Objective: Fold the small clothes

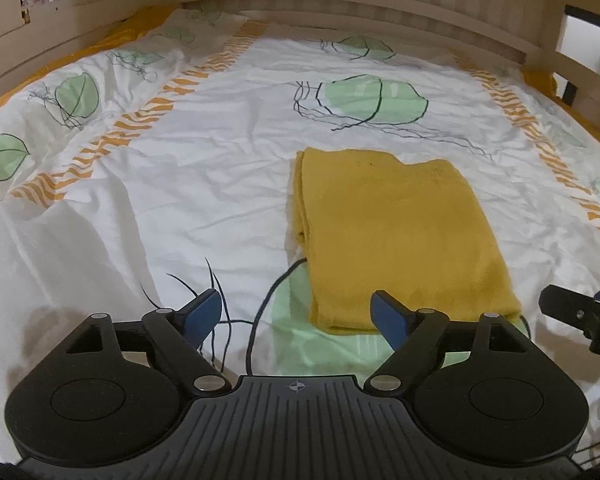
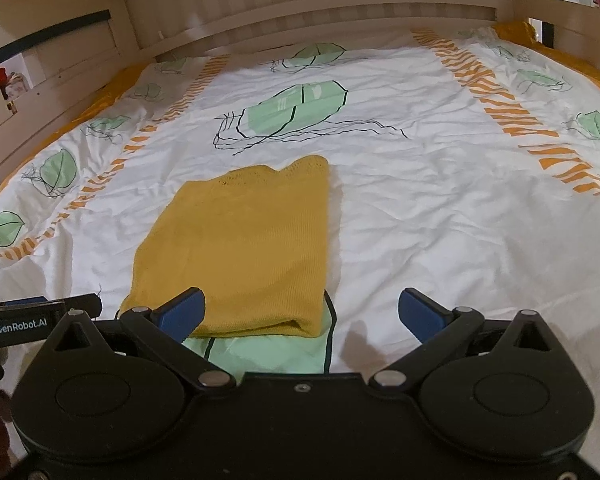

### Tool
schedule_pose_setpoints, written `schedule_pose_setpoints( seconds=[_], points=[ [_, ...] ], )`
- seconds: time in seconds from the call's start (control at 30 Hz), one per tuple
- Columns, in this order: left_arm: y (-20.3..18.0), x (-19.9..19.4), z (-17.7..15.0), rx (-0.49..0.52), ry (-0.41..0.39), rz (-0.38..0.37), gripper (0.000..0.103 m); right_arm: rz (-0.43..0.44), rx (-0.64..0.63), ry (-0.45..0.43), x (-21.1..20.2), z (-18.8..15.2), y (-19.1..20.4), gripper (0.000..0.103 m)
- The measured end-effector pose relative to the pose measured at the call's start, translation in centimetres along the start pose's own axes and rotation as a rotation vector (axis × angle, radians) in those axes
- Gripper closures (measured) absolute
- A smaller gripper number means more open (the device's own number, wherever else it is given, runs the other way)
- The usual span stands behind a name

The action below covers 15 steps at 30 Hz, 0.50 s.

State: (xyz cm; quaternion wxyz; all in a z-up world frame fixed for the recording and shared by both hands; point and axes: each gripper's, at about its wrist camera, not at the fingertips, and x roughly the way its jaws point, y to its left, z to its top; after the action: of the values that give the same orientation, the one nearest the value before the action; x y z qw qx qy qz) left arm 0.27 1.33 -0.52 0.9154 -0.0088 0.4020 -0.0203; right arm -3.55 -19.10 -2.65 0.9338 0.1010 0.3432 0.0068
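Observation:
A mustard-yellow knit garment (image 1: 400, 232) lies folded into a neat rectangle on the bed; it also shows in the right wrist view (image 2: 240, 248). My left gripper (image 1: 298, 312) is open and empty, just in front of the garment's near edge, its right fingertip over the near corner. My right gripper (image 2: 300, 312) is open and empty at the near right corner of the garment, its left fingertip over the near edge. Part of the right gripper shows at the right edge of the left wrist view (image 1: 580, 312).
The bed has a white quilt (image 1: 220, 184) printed with green leaves and orange striped bands. A wooden headboard and rails (image 1: 340, 4) enclose the far side and both sides. Shelves with small items stand beyond the left rail (image 2: 12, 80).

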Motion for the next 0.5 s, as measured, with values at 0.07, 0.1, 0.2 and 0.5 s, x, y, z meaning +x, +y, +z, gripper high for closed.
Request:
schedule_pose_setpoints(
  seconds=[0.07, 0.1, 0.2, 0.5],
  points=[
    [0.0, 0.0, 0.0, 0.006, 0.003, 0.002, 0.022, -0.004, -0.003, 0.0, 0.0, 0.0, 0.0, 0.001],
    [-0.1, -0.1, 0.0, 0.008, 0.0, 0.003, 0.022, -0.003, -0.002, 0.0, -0.1, 0.0, 0.1, 0.001],
    [-0.2, -0.5, 0.0, 0.014, -0.009, 0.019, 0.022, -0.005, -0.003, 0.005, -0.1, 0.0, 0.1, 0.001],
    [-0.5, -1.7, 0.5, 0.032, -0.033, 0.04, 0.022, -0.012, -0.015, 0.033, -0.3, 0.1, 0.5, 0.001]
  ],
)
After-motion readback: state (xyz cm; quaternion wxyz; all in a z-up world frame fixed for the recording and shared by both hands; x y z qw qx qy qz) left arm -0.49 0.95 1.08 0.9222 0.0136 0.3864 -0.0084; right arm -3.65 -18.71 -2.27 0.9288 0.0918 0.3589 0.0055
